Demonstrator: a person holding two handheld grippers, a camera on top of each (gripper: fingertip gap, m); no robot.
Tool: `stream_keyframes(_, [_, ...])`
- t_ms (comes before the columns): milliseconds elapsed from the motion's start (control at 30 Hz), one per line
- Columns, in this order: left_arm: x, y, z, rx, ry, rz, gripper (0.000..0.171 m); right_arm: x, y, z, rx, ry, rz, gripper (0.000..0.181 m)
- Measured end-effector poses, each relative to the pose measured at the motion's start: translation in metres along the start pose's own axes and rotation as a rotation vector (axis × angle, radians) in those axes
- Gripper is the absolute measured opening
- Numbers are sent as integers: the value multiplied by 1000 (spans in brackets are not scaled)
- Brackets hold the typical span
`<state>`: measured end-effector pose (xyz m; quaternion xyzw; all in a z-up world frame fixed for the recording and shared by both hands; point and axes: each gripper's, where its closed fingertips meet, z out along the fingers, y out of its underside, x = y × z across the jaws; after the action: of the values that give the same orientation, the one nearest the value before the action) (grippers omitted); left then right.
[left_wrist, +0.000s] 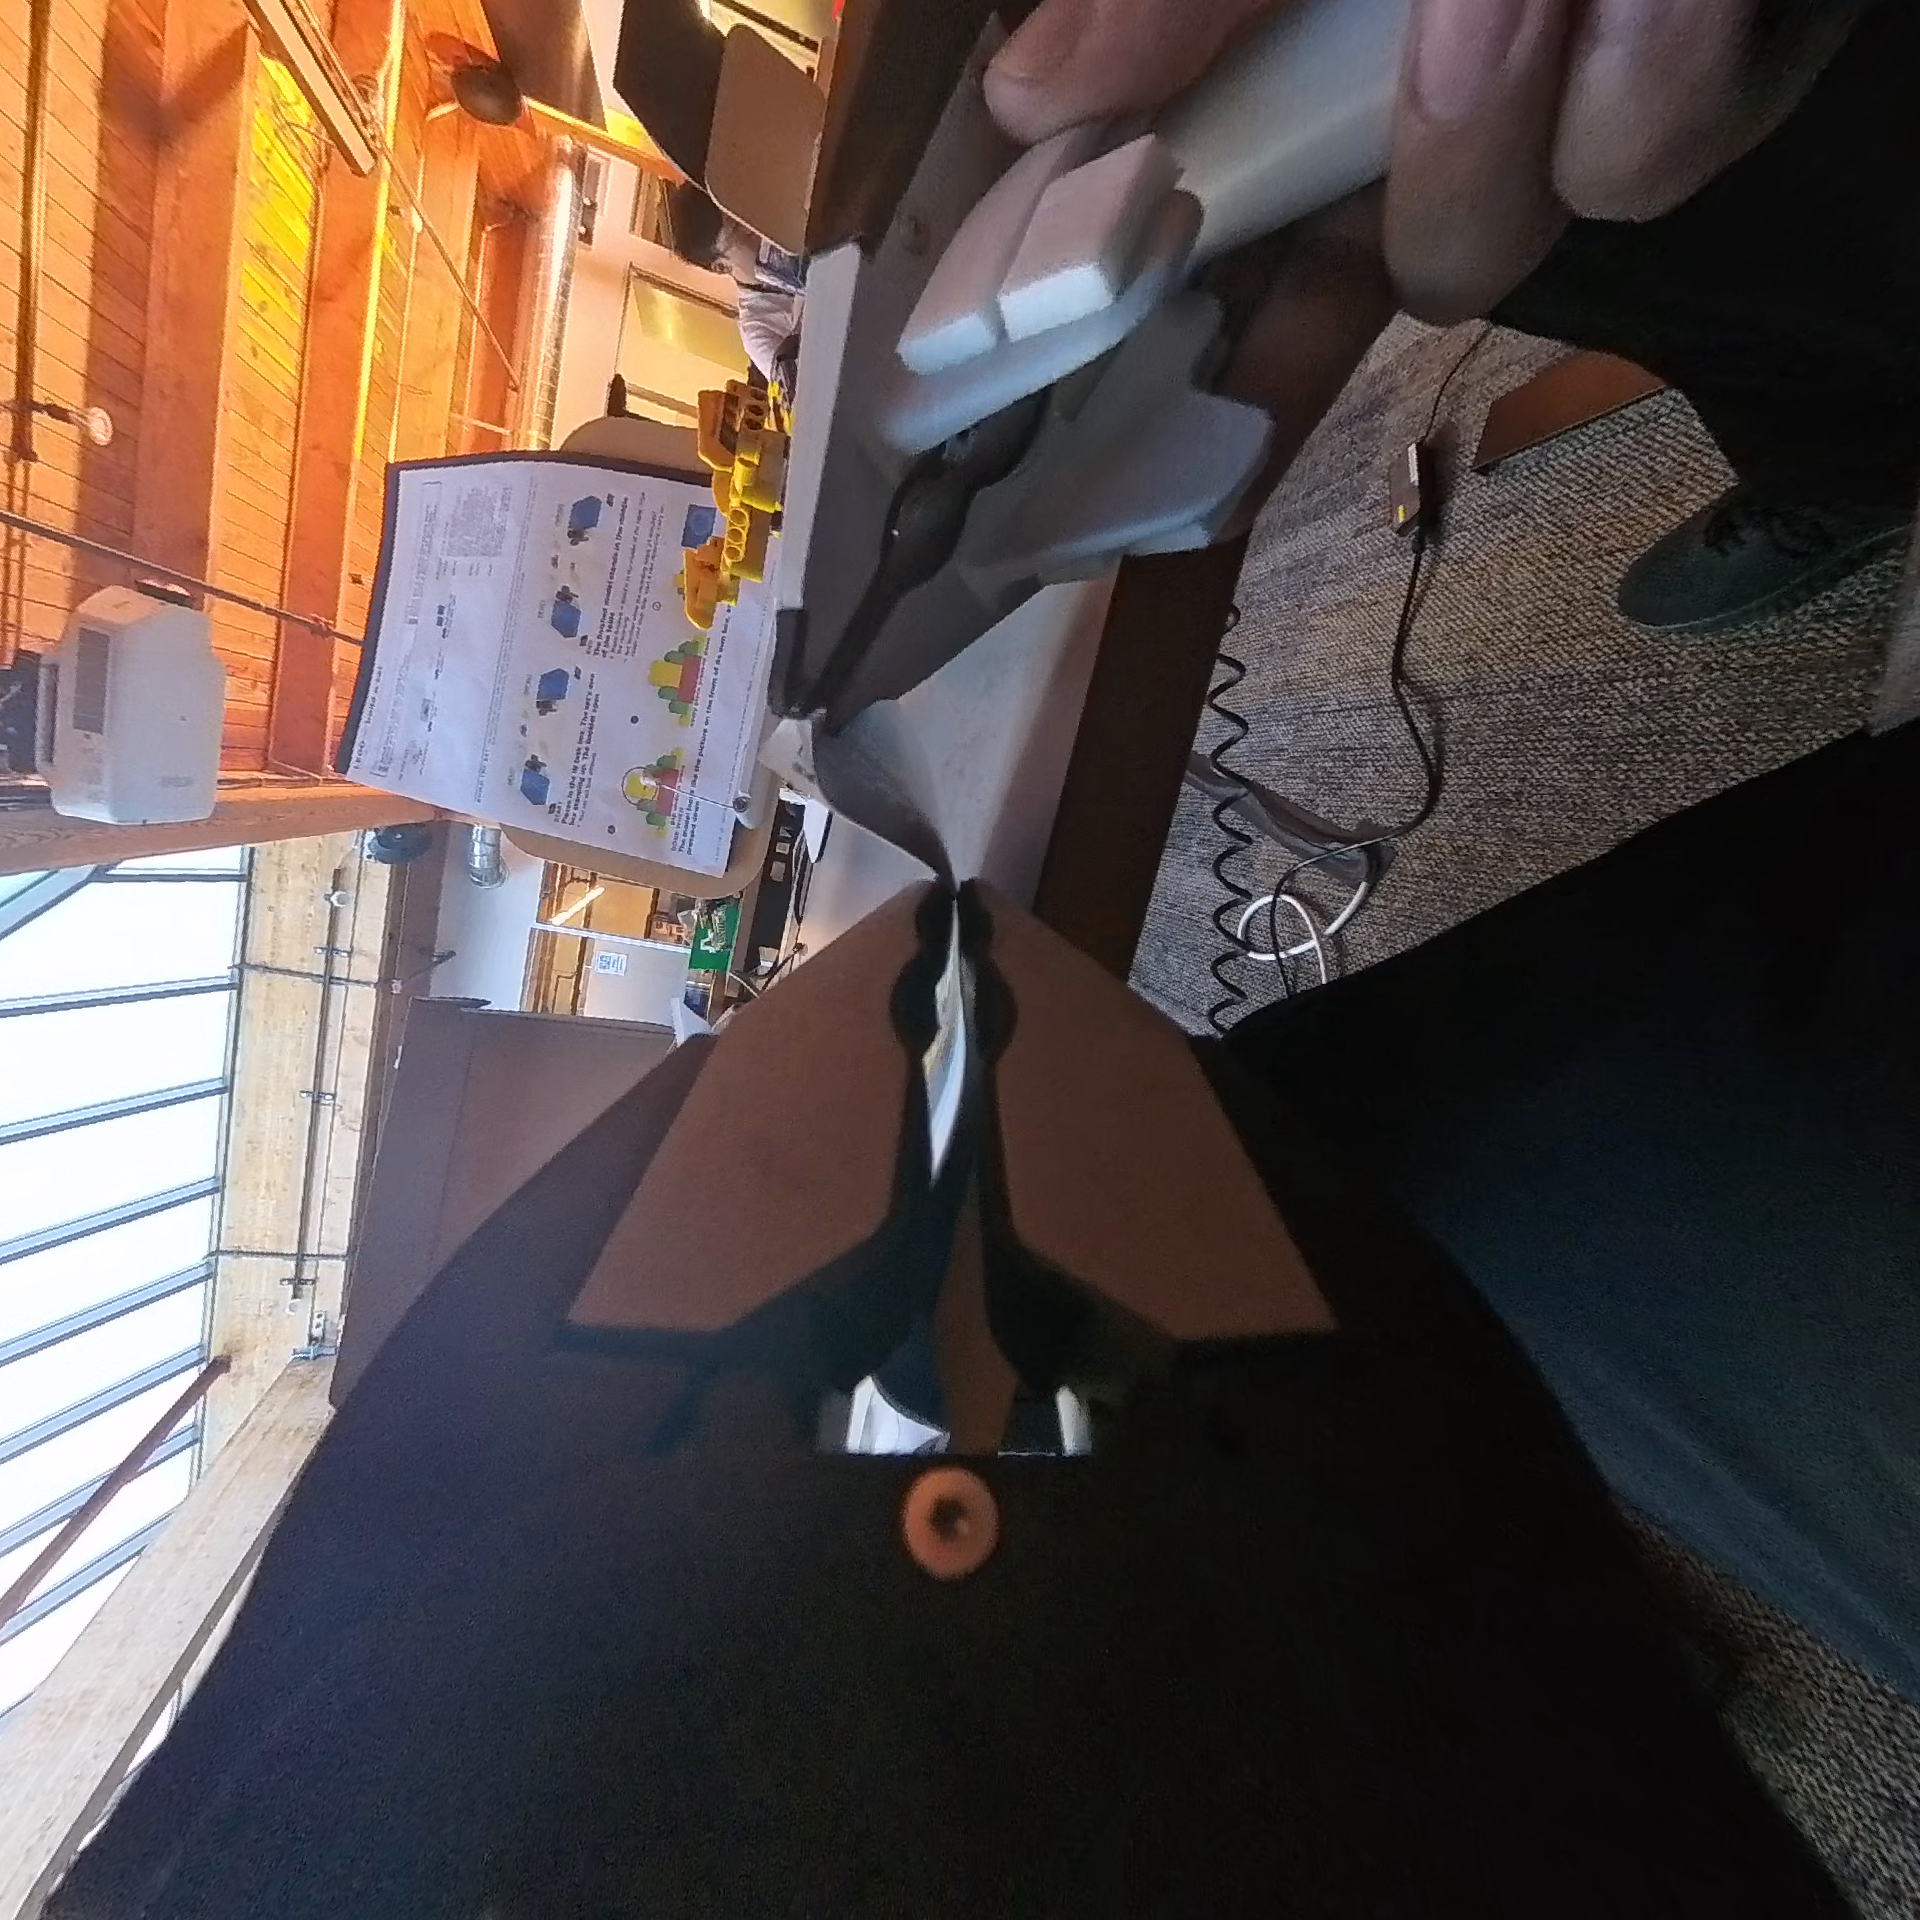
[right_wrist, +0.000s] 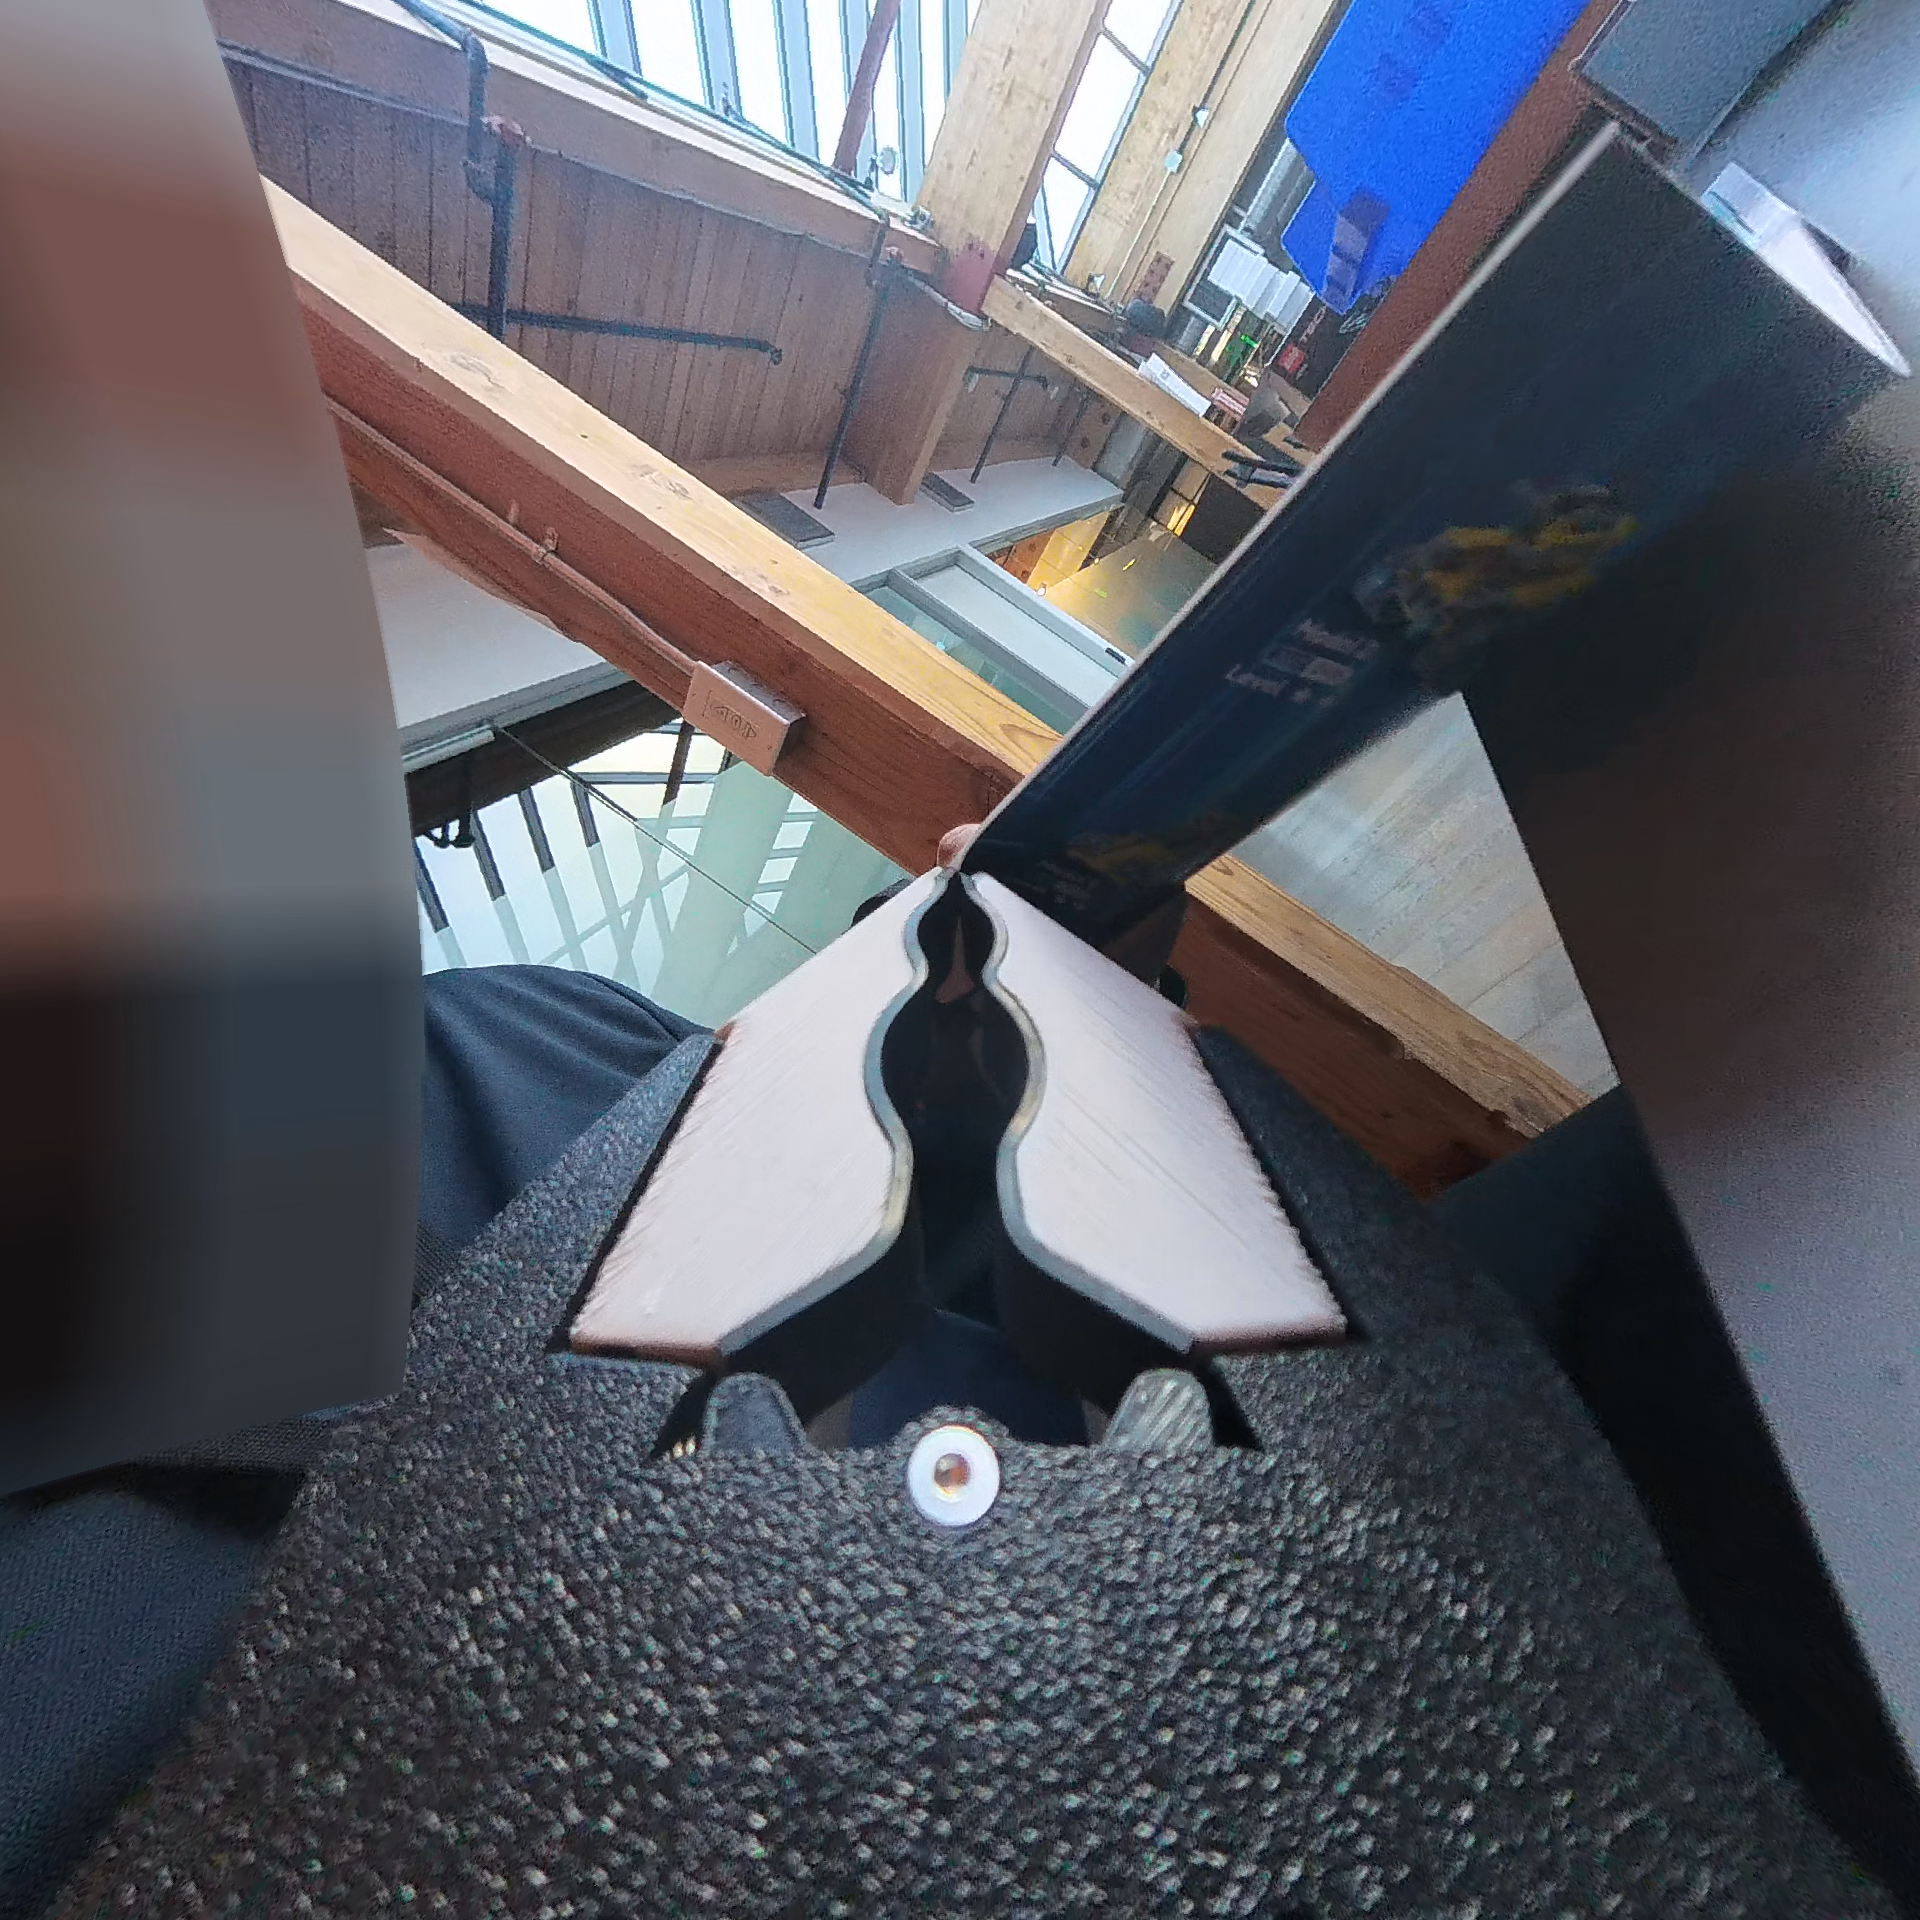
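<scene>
In the left wrist view my left gripper (left_wrist: 951, 894) is shut on one end of a thin printed sheet (left_wrist: 883, 800). A white and yellow strip of it runs back between the fingers (left_wrist: 790, 1143). The right gripper (left_wrist: 805, 712), held by a hand (left_wrist: 1475, 135), pinches the sheet's other end just above the white table edge (left_wrist: 997, 707). In the right wrist view my right gripper (right_wrist: 956, 883) is shut on the corner of the same sheet (right_wrist: 1351, 582). There it looks dark and glossy with yellow print, and it stretches up to the right.
A printed instruction page (left_wrist: 561, 655) stands behind a yellow brick model (left_wrist: 743, 488) on the table. A coiled black cable (left_wrist: 1231, 831) and a shoe (left_wrist: 1756, 561) are on the grey carpet. A white box-shaped device (left_wrist: 135, 707) sits on a wooden beam. A blue crate (right_wrist: 1403, 125) shows far off. The gap from one gripper's tips to the other's is roughly 5 cm.
</scene>
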<state>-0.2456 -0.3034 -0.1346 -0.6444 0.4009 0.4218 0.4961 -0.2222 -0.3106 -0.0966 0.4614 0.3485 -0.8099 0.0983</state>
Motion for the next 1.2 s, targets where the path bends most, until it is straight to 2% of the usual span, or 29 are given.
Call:
stream_keyframes(400, [5,3,0,-9,26,-7,0,5,6,-9,-17,42,-5,0])
stream_keyframes(433, [7,4,0,-11,42,-18,4,6,7,-10,-18,50,-4,0])
stream_keyframes(567, [20,11,-3,-45,146,-96,40,20,11,-19,-35,138,-17,0])
stream_keyframes(600, [25,8,-6,-40,193,-141,47,24,13,-22,-42,167,-22,0])
stream_keyframes(700, [35,-9,-19,5,343,-341,48,33,19,-30,-67,227,-34,0])
stream_keyframes(967, [23,-34,-14,-35,441,-883,42,34,20,-36,-52,237,-62,0])
stream_keyframes(1200, [21,-35,1,-93,423,-991,44,35,21,-39,-64,244,-94,0])
